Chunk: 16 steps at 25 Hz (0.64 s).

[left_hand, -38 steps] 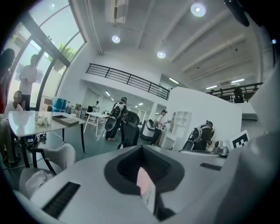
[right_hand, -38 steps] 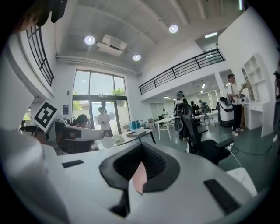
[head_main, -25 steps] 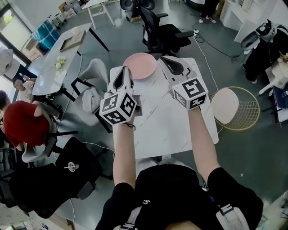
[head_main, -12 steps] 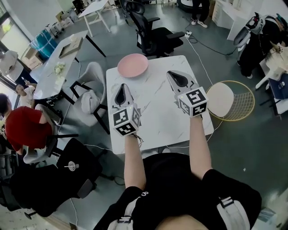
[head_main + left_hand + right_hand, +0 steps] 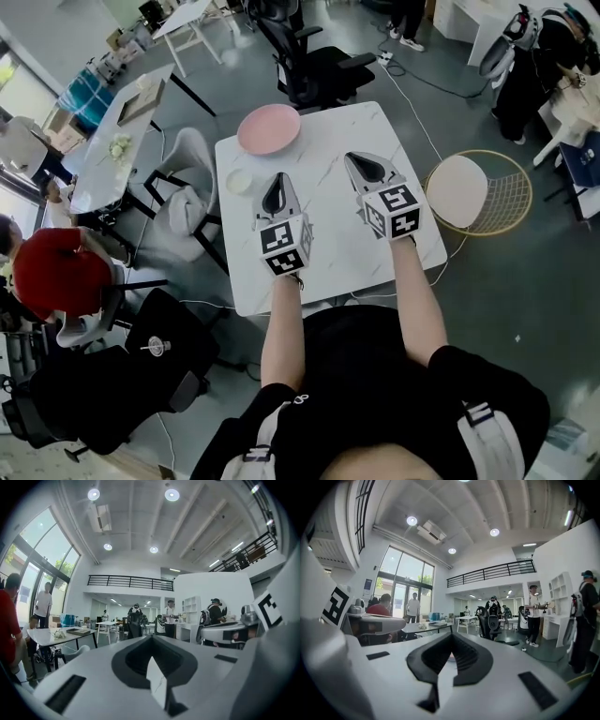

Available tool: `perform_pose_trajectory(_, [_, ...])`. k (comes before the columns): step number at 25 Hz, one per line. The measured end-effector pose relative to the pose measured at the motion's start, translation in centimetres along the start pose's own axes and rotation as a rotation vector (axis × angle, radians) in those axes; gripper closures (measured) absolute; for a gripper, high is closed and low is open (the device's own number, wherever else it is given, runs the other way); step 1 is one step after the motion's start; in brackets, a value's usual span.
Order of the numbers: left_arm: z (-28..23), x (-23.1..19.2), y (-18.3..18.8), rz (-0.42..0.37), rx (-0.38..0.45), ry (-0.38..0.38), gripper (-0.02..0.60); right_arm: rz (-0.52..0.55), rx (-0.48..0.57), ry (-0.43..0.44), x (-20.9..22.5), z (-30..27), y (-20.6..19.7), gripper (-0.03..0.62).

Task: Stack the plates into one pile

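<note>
Hovering clenched and empty above the tabletop (image 5: 337,253): left gripper (image 5: 277,187) and right gripper (image 5: 361,164). Pink plate (image 5: 268,128) sits at the far left corner, with a small white dish (image 5: 240,181) nearer, by the left edge and apart from it. I'd open the left jaws early, pinch the dish rim, then centre it on the pink plate.

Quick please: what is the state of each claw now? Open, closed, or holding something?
Left claw: closed, holding nothing.
Right claw: closed, holding nothing.
</note>
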State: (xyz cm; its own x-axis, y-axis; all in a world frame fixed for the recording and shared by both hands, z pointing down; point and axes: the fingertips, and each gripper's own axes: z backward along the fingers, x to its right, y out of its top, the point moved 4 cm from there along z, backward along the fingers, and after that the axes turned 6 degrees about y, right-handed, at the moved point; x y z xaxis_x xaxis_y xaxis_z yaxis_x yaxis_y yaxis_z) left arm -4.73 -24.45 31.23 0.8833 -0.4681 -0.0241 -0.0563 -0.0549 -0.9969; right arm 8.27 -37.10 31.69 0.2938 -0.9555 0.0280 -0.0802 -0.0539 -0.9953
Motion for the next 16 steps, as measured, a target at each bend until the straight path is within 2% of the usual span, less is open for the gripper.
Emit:
perform_pose_trajectory(8, [-0.7,-0.1,-0.1,-0.004,-0.011,-0.003,0.565,-0.003,0.019,0.011,0.4,-0.1,0.0,0.586])
perform_pose_trajectory(16, [-1.5,-0.2,-2.0,0.017,-0.041,0.003,0.565,-0.013,0.006,0.026,1.2,-0.2,-1.7,0.586])
